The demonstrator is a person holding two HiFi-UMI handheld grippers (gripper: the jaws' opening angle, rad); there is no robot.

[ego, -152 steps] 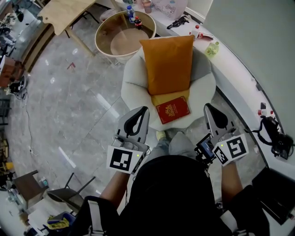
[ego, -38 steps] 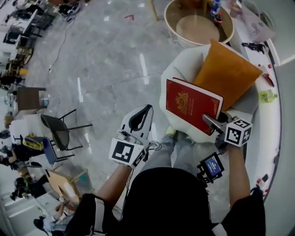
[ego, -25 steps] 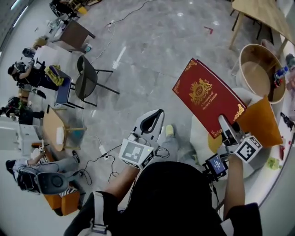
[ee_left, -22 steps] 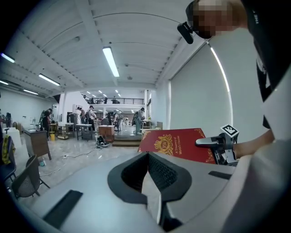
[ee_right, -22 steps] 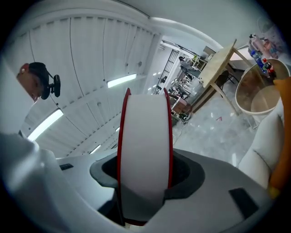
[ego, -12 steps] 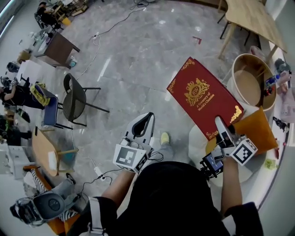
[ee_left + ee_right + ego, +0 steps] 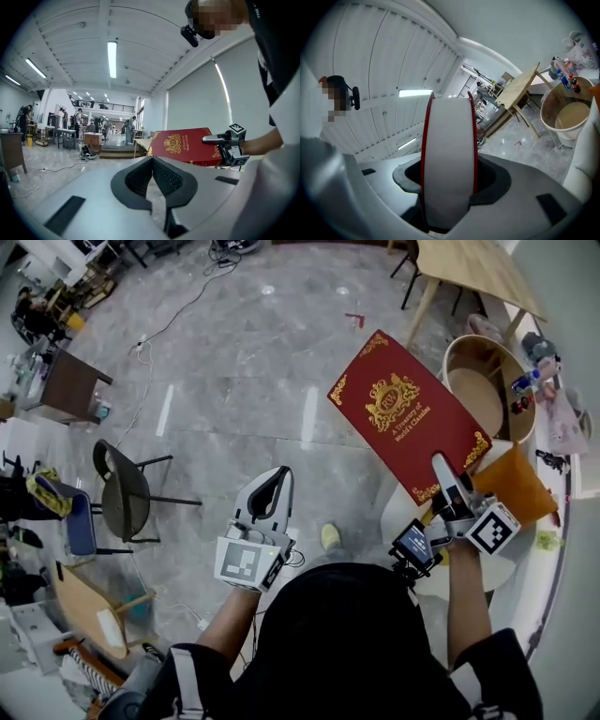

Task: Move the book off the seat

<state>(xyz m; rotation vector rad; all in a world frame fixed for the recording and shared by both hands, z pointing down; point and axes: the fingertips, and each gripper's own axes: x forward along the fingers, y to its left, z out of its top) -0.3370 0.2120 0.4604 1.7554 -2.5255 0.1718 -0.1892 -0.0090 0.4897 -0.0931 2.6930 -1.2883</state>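
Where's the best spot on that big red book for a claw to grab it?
By a thin edge, coming in edge-on, one jaw on each cover. The red book is broad and flat, too wide to span across its face. The right claw grips it this way, at the page side near a corner.

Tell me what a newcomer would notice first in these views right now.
The big red book with gold ornament stands out, clamped at its lower edge in the right gripper and held up over the grey floor, clear of the seat. Behind it at the right sits an orange cushion on the white seat. The left gripper, lower centre, is shut with nothing in it.
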